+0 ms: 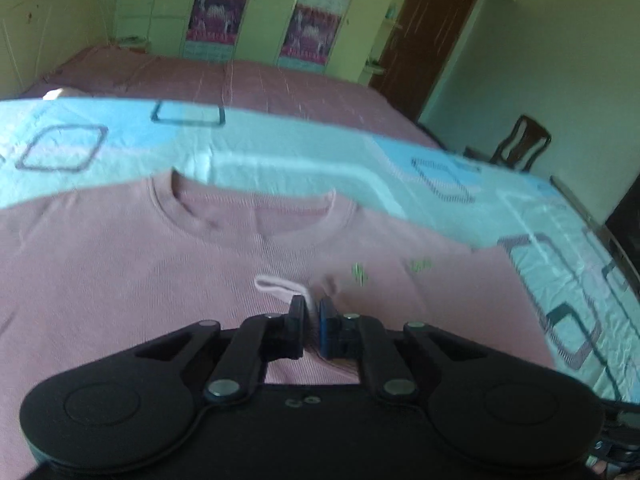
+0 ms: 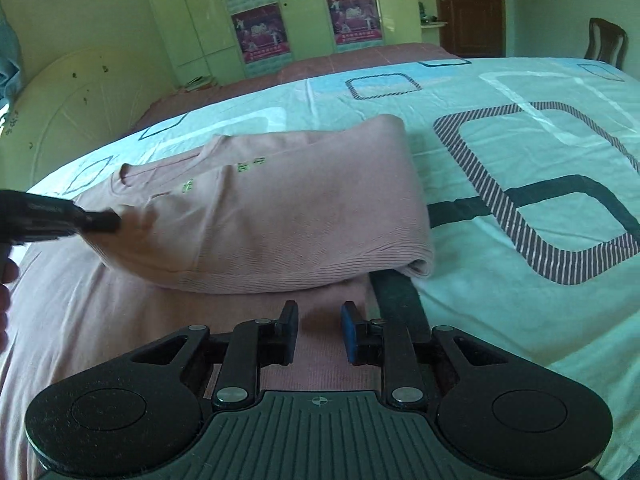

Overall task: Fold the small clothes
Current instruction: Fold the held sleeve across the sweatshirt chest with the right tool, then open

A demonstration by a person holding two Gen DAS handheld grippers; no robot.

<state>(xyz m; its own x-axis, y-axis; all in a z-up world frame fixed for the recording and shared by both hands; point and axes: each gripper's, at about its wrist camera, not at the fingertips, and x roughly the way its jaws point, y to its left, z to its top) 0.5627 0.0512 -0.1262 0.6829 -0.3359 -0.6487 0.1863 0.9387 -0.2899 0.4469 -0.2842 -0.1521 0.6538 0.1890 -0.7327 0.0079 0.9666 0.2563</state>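
A pink ribbed sweatshirt lies on the bed, round collar at the far side, small green marks on the chest. My left gripper is shut on a fold of its pink fabric, a cuff-like edge sticking out to the left of the fingers. In the right wrist view the sweatshirt has its right side folded over onto the body, and the left gripper pinches it at the left. My right gripper is open and empty, low over the shirt's near edge.
The bed sheet is light blue-white with dark square patterns. A second bed with a pink cover stands behind. Wardrobes with posters, a brown door and a wooden chair are farther off.
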